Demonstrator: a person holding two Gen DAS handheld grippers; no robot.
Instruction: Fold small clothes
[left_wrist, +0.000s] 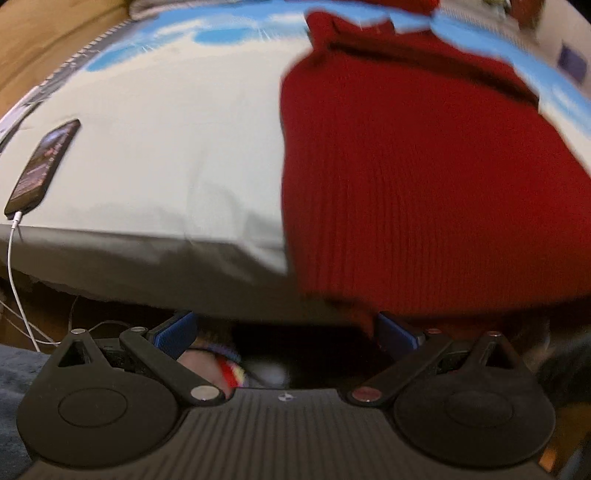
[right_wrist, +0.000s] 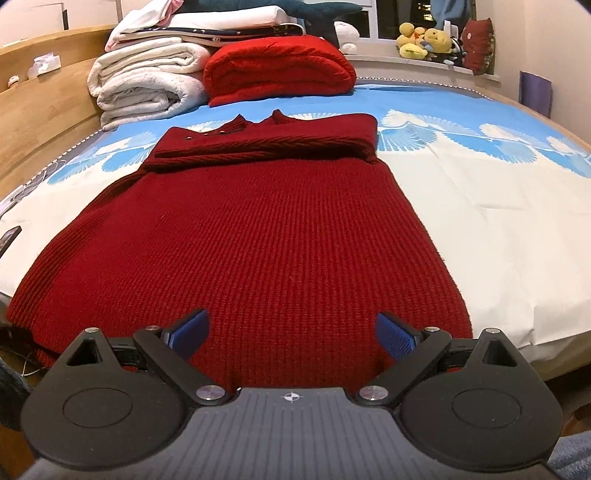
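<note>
A dark red knitted sweater (right_wrist: 258, 236) lies flat on the bed, hem towards me, sleeves folded across the chest near the collar. My right gripper (right_wrist: 291, 330) is open just above the hem, its blue pads spread wide with nothing between them. In the blurred left wrist view the same red sweater (left_wrist: 424, 177) fills the right half. My left gripper (left_wrist: 286, 330) is open below the bed's front edge, at the sweater's left hem corner; its right pad (left_wrist: 397, 328) sits just under the hanging hem.
A phone (left_wrist: 42, 168) on a white charging cable lies on the sheet (left_wrist: 166, 147) at the left. A folded red blanket (right_wrist: 279, 68) and white folded bedding (right_wrist: 144, 81) are stacked at the bed's far end. Soft toys (right_wrist: 428, 42) sit on the windowsill.
</note>
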